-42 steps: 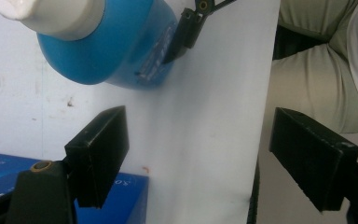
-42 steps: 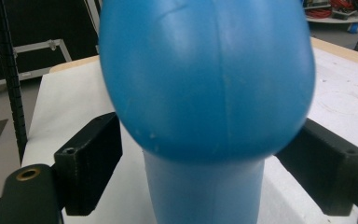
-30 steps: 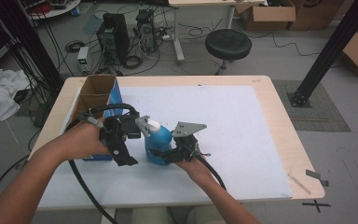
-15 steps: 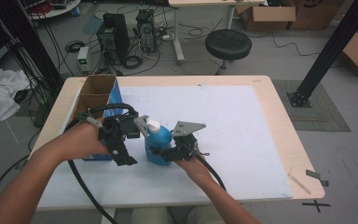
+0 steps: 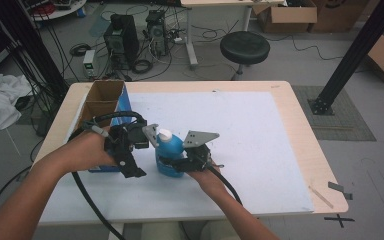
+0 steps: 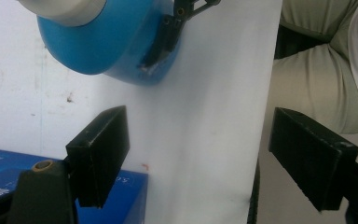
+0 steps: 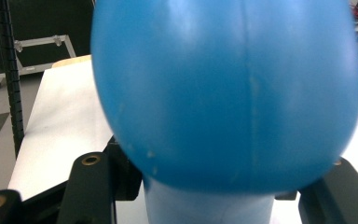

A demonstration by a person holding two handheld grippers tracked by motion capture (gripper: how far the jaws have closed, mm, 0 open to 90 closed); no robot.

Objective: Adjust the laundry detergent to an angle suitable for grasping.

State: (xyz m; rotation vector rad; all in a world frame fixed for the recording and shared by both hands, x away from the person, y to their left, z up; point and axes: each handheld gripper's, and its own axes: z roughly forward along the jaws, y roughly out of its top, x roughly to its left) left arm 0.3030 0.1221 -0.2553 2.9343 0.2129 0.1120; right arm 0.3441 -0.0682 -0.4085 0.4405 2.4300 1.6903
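Observation:
A blue bottle [image 5: 171, 151] with a white cap [image 5: 164, 134] stands on the white table cover. My right gripper [image 5: 174, 165] is shut on the bottle's lower body from the near side. In the right gripper view the blue bottle [image 7: 228, 93] bulges between the two black jaws of my right gripper [image 7: 214, 196]. My left gripper [image 5: 136, 161] is just left of the bottle, apart from it. In the left gripper view the left gripper [image 6: 198, 144] is wide open with nothing between its jaws, and the bottle [image 6: 116, 42] lies beyond them.
An open cardboard box with blue sides [image 5: 102, 100] stands at the table's left, close behind my left hand; its blue side [image 6: 126, 200] sits beside the left jaw. The table's near edge [image 6: 261, 140] and the person's lap are close. Wide white cover [image 5: 260, 140] spreads to the right.

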